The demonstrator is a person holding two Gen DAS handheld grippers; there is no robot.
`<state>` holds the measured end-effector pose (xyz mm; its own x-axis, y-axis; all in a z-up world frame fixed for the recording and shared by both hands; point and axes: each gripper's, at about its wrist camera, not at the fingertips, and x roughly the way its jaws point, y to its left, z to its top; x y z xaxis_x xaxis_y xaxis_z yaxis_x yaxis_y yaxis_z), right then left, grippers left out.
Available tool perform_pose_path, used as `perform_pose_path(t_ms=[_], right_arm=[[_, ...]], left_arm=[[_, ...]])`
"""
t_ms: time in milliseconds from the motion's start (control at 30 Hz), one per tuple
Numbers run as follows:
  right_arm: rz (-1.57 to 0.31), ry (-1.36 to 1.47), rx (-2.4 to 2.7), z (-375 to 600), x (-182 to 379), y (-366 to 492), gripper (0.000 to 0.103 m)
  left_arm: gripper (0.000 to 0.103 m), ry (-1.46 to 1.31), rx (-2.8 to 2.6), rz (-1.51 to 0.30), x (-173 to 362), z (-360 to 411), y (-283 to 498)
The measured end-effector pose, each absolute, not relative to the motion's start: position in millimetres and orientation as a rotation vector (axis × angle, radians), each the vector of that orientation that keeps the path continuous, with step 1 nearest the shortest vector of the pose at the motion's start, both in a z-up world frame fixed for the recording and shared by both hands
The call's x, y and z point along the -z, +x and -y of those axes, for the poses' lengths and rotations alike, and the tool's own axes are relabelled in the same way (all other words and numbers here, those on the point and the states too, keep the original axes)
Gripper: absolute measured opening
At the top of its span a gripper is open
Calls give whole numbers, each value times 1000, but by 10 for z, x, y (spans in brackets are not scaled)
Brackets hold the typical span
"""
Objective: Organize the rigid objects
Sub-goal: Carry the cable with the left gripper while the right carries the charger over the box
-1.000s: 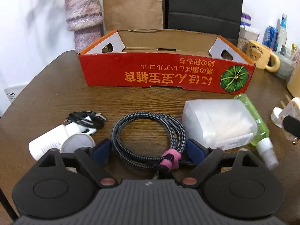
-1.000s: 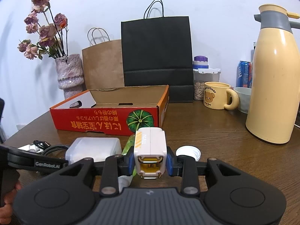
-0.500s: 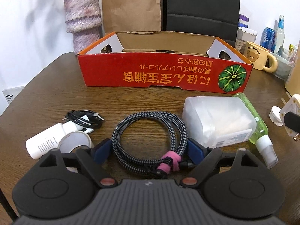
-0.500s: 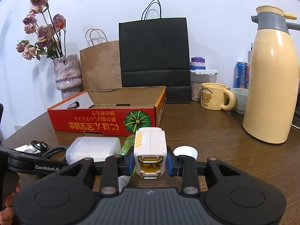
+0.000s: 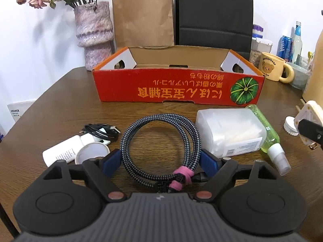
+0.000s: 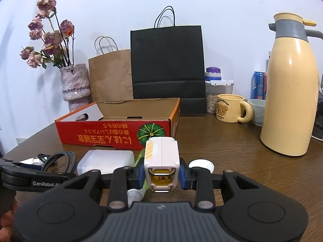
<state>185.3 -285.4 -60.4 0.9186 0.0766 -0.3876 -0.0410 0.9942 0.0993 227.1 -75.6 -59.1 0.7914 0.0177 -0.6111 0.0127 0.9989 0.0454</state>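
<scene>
My left gripper point(image 5: 160, 162) is open, its blue pads on either side of a coiled braided cable point(image 5: 159, 143) with a pink strap, lying on the table. My right gripper point(image 6: 161, 174) is shut on a white power adapter point(image 6: 161, 155), held above the table; the adapter also shows at the right edge of the left wrist view point(image 5: 308, 119). The open red cardboard box point(image 5: 177, 88) stands behind the items, also in the right wrist view point(image 6: 113, 135). A frosted plastic box point(image 5: 228, 131), a green spray bottle point(image 5: 266, 133), a white tube point(image 5: 64, 153) and a black cable point(image 5: 101, 131) lie in front of it.
A white round cap point(image 6: 201, 165) lies on the table by the right gripper. A yellow thermos point(image 6: 290, 92), bear mug point(image 6: 230, 111), bowl, cans, jar, paper bags point(image 6: 167, 66) and a flower vase point(image 6: 75, 84) stand along the back and right.
The left gripper has drawn back and risen a little from the coiled cable, its jaws still open. The right gripper has kept hold of the adapter and lifted slightly.
</scene>
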Motion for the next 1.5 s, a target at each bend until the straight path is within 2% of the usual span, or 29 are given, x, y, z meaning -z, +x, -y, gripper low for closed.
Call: perform_pose_path(t_ms=[700, 1500], right_arm=[[-377, 78, -115, 2541, 492, 1768, 31], [-310, 59, -138, 2226, 108, 2141, 31]], left_arm=[[84, 8, 19, -536, 220, 663, 1947], [84, -41, -20, -441, -192, 416, 2239]])
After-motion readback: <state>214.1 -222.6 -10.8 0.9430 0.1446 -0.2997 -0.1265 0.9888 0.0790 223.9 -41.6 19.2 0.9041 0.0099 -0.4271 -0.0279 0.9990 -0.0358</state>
